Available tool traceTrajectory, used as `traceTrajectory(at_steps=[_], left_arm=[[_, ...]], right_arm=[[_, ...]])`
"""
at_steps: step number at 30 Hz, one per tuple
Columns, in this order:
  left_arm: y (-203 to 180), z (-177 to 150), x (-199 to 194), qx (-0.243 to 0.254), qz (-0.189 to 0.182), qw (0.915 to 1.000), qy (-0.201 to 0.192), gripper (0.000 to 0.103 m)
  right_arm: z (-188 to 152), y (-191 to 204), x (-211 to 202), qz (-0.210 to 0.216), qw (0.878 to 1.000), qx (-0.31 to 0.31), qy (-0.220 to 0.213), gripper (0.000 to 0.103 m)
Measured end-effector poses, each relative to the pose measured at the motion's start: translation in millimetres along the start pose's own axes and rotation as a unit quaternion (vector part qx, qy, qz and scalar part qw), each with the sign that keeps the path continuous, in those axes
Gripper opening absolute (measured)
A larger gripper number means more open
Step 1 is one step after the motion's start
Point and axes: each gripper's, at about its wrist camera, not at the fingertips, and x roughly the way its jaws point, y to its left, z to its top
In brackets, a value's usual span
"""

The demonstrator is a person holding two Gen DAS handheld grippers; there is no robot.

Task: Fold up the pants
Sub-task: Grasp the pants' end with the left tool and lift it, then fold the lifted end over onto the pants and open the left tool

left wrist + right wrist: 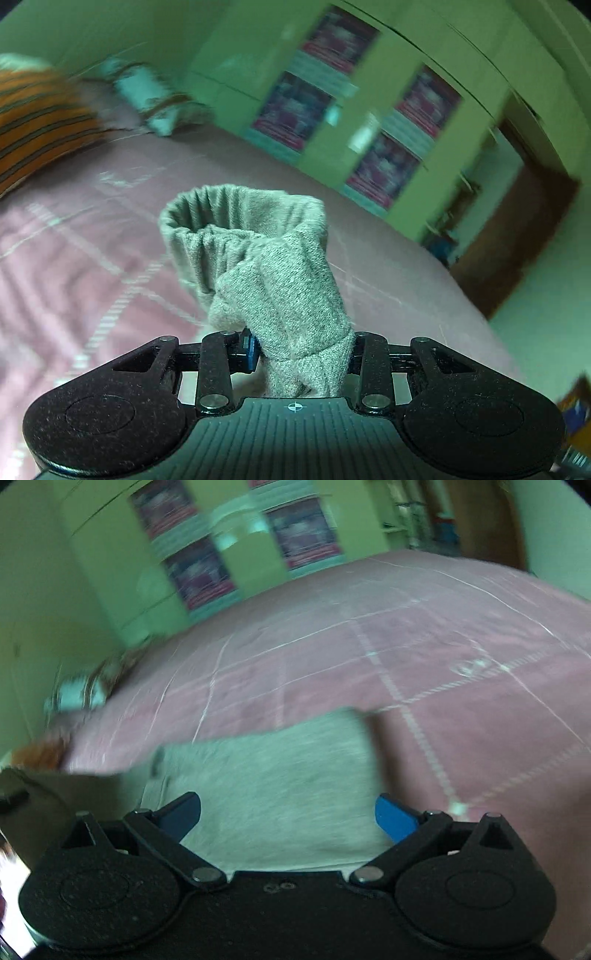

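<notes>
The grey knit pants (273, 273) are bunched in my left gripper (295, 350), which is shut on them; the elastic waistband stands up in a loop above the jaws, lifted over the pink bed. In the right wrist view the pants (273, 786) lie as a flat grey panel on the bed, blurred by motion. My right gripper (288, 818) is open, its blue fingers (393, 821) spread either side of the cloth just above it, holding nothing.
The pink checked bedsheet (424, 672) covers the bed. An orange striped pillow (33, 122) and a pale bolster (147, 96) lie at the head. A green wardrobe (369, 110) stands beyond the bed, a doorway (517, 229) to its right.
</notes>
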Motion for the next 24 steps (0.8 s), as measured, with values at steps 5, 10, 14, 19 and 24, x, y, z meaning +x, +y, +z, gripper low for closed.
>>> traceTrajectory(at_steps=[5, 10, 14, 19, 24], left_arm=[[-96.2, -14.3, 18.5, 0.083, -0.032, 0.9958, 0.023, 0.035], [-197.0, -50.1, 42.0, 0.167, -0.086, 0.9796, 0.070, 0.036], [-253.6, -108.7, 58.4, 0.204, -0.121, 0.9589, 0.156, 0.084], [-234.2, -104.9, 19.3, 0.199, -0.087, 0.9687, 0.120, 0.088], [-160.8, -71.5, -34.7, 0.204, -0.008, 0.9757, 0.079, 0.088]], right_arm=[[8.4, -49.1, -23.8, 0.010, 0.998, 0.062, -0.025, 0.096], [10.6, -95.0, -33.0, 0.011, 0.993, 0.107, -0.038, 0.097], [10.6, -126.2, -32.9, 0.010, 0.989, 0.143, -0.032, 0.097], [11.9, -140.8, -37.7, 0.037, 0.987, 0.155, -0.034, 0.097], [9.5, -114.7, -21.2, 0.117, 0.982, 0.145, -0.008, 0.082]])
